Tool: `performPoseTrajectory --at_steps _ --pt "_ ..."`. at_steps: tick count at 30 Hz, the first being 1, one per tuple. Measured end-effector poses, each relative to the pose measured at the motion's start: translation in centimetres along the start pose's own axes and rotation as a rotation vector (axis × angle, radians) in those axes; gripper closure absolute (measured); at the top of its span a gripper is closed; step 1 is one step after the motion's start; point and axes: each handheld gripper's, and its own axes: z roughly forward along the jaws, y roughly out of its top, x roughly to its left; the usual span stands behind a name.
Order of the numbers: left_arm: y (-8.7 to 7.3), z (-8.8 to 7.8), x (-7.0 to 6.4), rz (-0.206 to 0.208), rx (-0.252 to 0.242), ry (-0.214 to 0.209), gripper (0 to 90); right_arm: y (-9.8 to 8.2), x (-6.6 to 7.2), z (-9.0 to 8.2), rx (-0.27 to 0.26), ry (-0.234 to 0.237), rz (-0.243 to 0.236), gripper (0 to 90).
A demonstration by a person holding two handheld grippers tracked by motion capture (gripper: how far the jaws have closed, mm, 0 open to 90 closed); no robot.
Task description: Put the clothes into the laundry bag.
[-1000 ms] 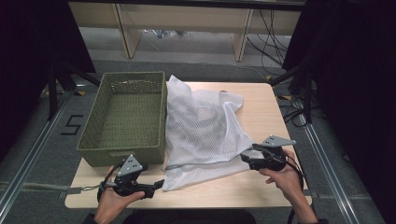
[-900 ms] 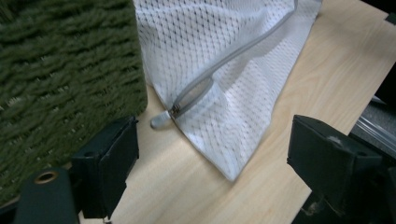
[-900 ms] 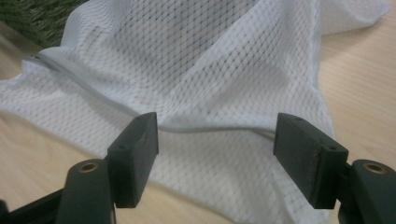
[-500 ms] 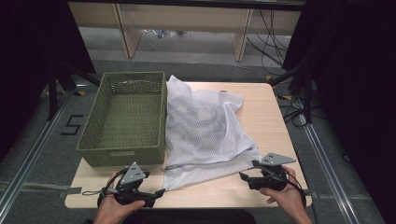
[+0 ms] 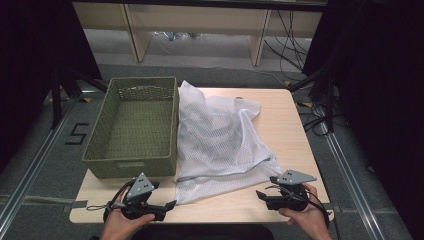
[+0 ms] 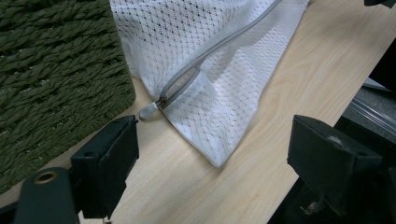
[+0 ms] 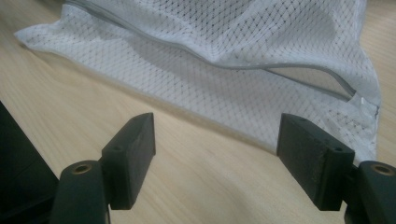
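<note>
1. We find the white mesh bag [image 5: 220, 140] lying flat on the wooden table [image 5: 295, 135], just beside the right wall of the green woven basket [image 5: 131, 127]. Its far edge touches the basket rim; its near edge runs along the table's front part.

2. We see the left gripper [image 5: 167, 205] at the front left corner of the table, held in the person's left hand [image 5: 122, 225], which comes in from the bottom edge. The gripper lies low and level, jaws pointing right toward the bag's near left corner, with a small gap of bare wood between.

3. In the left gripper view its jaws stand wide apart and hold nothing. Between them we see the bag's corner and the zipper [image 6: 219, 49], whose pull end [image 6: 149, 111] rests on the table next to the basket's corner.

4. We see the right gripper [image 5: 262, 195] at the front right of the table, held in the right hand [image 5: 305, 217], wrist low at the table edge. Its jaws point left toward the bag's near right corner, close to it and not touching.

5. In the right gripper view [image 7: 217, 154] the jaws are spread wide and empty, with bare wood between them and the bag's hem and partly open zipper just beyond.

6. The two grippers are well apart, one at each near corner of the bag.
</note>
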Motion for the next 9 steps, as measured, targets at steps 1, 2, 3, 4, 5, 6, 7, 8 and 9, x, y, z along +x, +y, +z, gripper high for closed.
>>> performPoseTrajectory --at_steps 1,2,3,4,5,6,7,8,9 --pt "0.01 -0.01 0.06 0.005 0.004 -0.003 16.3 -0.02 -0.03 0.08 -0.005 0.014 0.007 29.3" --pt "0.00 0.01 0.06 0.004 0.003 -0.001 16.2 0.00 -0.09 0.02 0.001 0.014 0.004 29.3" --pt "0.03 -0.09 0.20 0.021 0.017 0.000 16.3 -0.02 -0.08 0.01 -0.004 -0.003 0.006 29.3" --pt "0.03 -0.15 0.36 0.036 0.029 0.008 16.3 -0.03 -0.11 0.04 -0.002 -0.004 0.003 29.3" --pt "-0.01 -0.12 0.30 0.018 0.028 0.011 16.3 -0.04 -0.12 0.07 -0.002 -0.004 0.003 29.3" --pt "0.00 -0.12 0.31 0.020 0.028 0.013 16.2 -0.04 -0.10 -0.01 0.004 -0.013 0.005 29.3" --pt "0.02 -0.06 0.28 0.007 0.023 0.008 16.3 -0.03 -0.11 0.01 0.006 -0.010 0.005 29.3" --pt "-0.01 -0.03 0.22 -0.004 0.016 0.008 16.3 -0.04 -0.13 0.01 0.008 -0.008 0.006 29.3" --pt "-0.01 -0.03 0.24 -0.005 0.016 0.009 16.3 -0.05 -0.16 0.01 0.009 -0.008 0.007 29.3"
